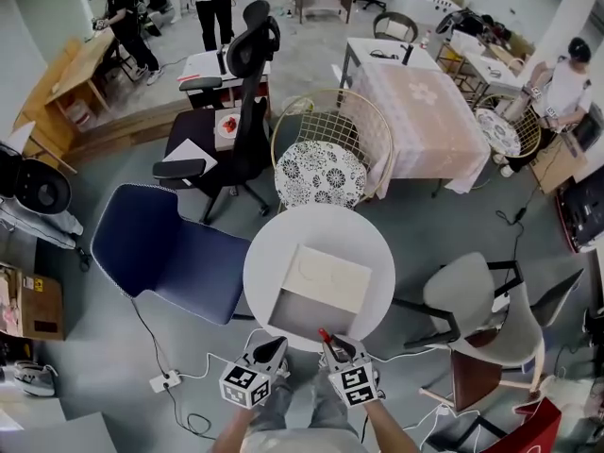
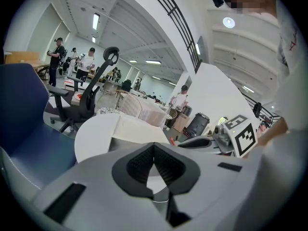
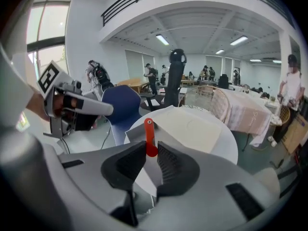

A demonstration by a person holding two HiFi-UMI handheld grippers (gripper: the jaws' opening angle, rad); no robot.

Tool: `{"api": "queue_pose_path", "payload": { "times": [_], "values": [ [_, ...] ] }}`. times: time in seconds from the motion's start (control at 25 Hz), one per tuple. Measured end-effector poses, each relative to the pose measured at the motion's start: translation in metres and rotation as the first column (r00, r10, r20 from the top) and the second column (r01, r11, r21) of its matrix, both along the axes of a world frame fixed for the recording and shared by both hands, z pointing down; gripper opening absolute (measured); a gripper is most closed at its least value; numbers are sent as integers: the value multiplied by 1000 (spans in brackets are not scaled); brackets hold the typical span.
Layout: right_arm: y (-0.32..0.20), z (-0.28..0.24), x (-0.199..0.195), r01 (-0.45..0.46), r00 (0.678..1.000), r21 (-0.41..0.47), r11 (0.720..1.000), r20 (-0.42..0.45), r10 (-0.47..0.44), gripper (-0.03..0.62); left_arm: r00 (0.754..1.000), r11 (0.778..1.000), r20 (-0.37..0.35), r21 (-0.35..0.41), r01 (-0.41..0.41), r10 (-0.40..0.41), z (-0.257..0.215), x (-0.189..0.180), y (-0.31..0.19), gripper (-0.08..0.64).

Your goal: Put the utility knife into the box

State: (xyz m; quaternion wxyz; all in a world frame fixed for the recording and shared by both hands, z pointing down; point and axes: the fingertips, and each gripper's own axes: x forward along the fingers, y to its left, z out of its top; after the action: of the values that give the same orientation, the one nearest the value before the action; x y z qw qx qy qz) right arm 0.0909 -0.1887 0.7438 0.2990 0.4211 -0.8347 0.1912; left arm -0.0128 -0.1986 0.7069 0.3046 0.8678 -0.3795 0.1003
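Note:
A shallow cardboard box (image 1: 316, 291) lies open on the round white table (image 1: 377, 243), its pale flap folded back on the far side. Just short of the box's near edge, my right gripper (image 1: 332, 347) is shut on a red utility knife (image 1: 324, 334). In the right gripper view the knife (image 3: 149, 134) sticks up and forward from between the pads, toward the box (image 3: 202, 129). My left gripper (image 1: 271, 350) hovers beside it at the table's near rim. Its jaws (image 2: 154, 150) meet at the tips with nothing between them.
A blue chair (image 1: 165, 243) stands left of the table, and a wire chair with a patterned cushion (image 1: 321, 168) behind it. A grey chair (image 1: 472, 310) is at the right. Cables and a power strip (image 1: 165, 380) lie on the floor near my feet. People work at far desks.

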Motion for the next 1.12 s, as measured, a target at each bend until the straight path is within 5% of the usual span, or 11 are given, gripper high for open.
{"api": "queue_pose_path", "payload": {
  "times": [0.12, 0.2, 0.28, 0.4, 0.48, 0.84, 1.12],
  "values": [
    [-4, 10, -3, 129, 981, 13, 992, -147, -125, 81, 1000, 1000, 1, -2, 10, -10, 0, -5, 0, 12],
    [-4, 17, -5, 238, 939, 21, 971, -259, -225, 81, 1000, 1000, 3, -6, 16, -16, 1, -8, 1, 12],
    [-2, 26, -7, 379, 852, 27, 925, -399, -338, 81, 1000, 1000, 3, -11, 21, -21, 2, -11, 3, 12],
    [4, 40, -10, 569, 668, -1, 822, -583, -463, 81, 1000, 999, 4, -22, 24, -24, 5, -14, 9, 12],
    [6, 45, -10, 601, 622, -22, 799, -614, -485, 81, 1000, 999, 2, -28, 25, -25, 6, -15, 13, 12],
    [-7, 55, -11, 540, 678, -68, 839, -555, -482, 81, 1000, 999, -8, -27, 21, -21, 8, -14, 16, 12],
    [-28, 79, -16, 505, 674, -166, 847, -536, -507, 81, 1000, 999, -13, -28, 28, -28, 7, -19, 18, 12]
  ]
}}
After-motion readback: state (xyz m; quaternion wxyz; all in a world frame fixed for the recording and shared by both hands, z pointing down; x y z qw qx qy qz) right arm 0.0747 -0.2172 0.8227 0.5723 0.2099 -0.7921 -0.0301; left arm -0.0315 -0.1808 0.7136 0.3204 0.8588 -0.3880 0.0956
